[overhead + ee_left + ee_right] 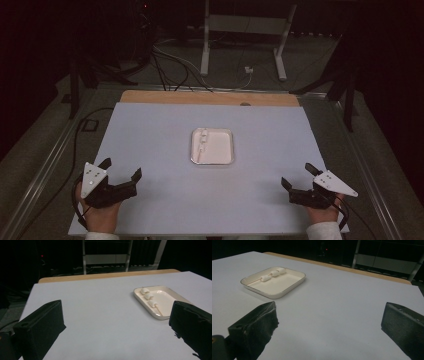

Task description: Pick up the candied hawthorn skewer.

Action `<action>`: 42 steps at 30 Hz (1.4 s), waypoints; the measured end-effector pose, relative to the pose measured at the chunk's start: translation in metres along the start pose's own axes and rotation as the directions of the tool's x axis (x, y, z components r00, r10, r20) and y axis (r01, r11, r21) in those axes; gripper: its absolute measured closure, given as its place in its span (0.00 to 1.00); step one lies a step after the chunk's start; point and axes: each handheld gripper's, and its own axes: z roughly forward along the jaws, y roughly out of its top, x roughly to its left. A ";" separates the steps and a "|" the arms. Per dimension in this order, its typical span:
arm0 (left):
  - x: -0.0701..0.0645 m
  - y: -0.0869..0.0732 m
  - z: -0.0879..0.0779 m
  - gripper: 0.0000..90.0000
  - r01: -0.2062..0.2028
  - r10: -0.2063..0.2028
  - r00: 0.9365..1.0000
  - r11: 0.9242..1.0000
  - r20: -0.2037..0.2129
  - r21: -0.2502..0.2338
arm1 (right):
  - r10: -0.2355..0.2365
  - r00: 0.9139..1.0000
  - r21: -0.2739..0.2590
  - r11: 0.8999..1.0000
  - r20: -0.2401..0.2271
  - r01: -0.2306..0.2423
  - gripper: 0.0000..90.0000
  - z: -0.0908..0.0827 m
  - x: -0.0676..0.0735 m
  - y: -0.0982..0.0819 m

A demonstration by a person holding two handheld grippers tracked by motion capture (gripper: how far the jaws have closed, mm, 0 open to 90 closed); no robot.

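A white square tray [220,150] lies at the middle of the pale table sheet. Along its left side rests a skewer [201,144] threaded with three white marshmallows [147,296] [273,273]. My left gripper [121,171] rests near the table's front left corner, jaws wide apart, nothing between them. My right gripper [298,176] sits near the front right corner, also open and empty. Both are well short of the tray [165,298] [277,285].
The pale sheet [150,140] covers a wooden tabletop whose far edge [210,97] shows as a brown strip. Beyond it stand a white metal frame [245,30] and loose cables [175,70] on the floor. Black stand legs flank the table.
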 end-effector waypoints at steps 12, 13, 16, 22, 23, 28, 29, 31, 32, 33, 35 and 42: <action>-0.022 0.012 0.029 0.01 -0.029 0.026 0.996 0.999 0.080 0.036 | 0.010 1.000 0.001 1.000 -0.004 -0.010 0.01 0.000 -0.001 0.000; -0.022 0.013 0.031 0.01 -0.031 0.027 0.995 0.999 0.091 0.040 | 0.010 1.000 0.001 1.000 -0.003 -0.010 0.01 0.000 -0.001 0.000; -0.026 0.015 0.040 0.01 -0.036 0.029 0.992 0.998 0.127 0.058 | 0.011 1.000 0.003 1.000 -0.002 -0.011 0.01 0.000 -0.001 0.000; -0.033 0.017 0.056 0.01 -0.040 0.026 0.986 0.996 0.166 0.081 | 0.013 1.000 0.001 1.000 -0.002 -0.013 0.01 0.000 -0.001 0.000; -0.034 0.017 0.058 0.01 -0.036 0.021 0.985 0.996 0.171 0.085 | 0.013 1.000 0.001 1.000 -0.002 -0.013 0.01 0.000 -0.001 0.000; -0.036 0.016 0.070 0.01 -0.025 0.005 0.981 0.994 0.192 0.104 | 0.014 1.000 -0.001 1.000 -0.004 -0.014 0.01 0.000 -0.001 0.000; -0.037 0.016 0.073 0.01 -0.022 0.001 0.981 0.994 0.194 0.105 | 0.013 1.000 -0.001 1.000 -0.003 -0.013 0.01 0.000 -0.001 0.000; -0.038 0.016 0.077 0.01 -0.018 -0.004 0.980 0.994 0.198 0.110 | 0.014 1.000 -0.001 1.000 -0.003 -0.014 0.01 0.000 -0.001 0.000; -0.038 0.016 0.080 0.01 -0.014 -0.009 0.980 0.994 0.200 0.112 | 0.015 1.000 -0.001 1.000 -0.003 -0.015 0.01 0.000 -0.001 0.000; -0.039 0.016 0.082 0.01 -0.012 -0.012 0.979 0.993 0.202 0.115 | 0.016 1.000 -0.002 1.000 -0.004 -0.016 0.01 0.000 -0.001 0.000; -0.040 0.016 0.087 0.01 -0.009 -0.017 0.978 0.993 0.208 0.122 | 0.015 1.000 -0.003 1.000 -0.004 -0.016 0.01 0.000 -0.001 0.000; -0.044 0.014 0.102 0.02 0.003 -0.034 0.975 0.990 0.218 0.142 | 0.016 1.000 -0.003 1.000 -0.005 -0.016 0.01 0.000 0.000 0.000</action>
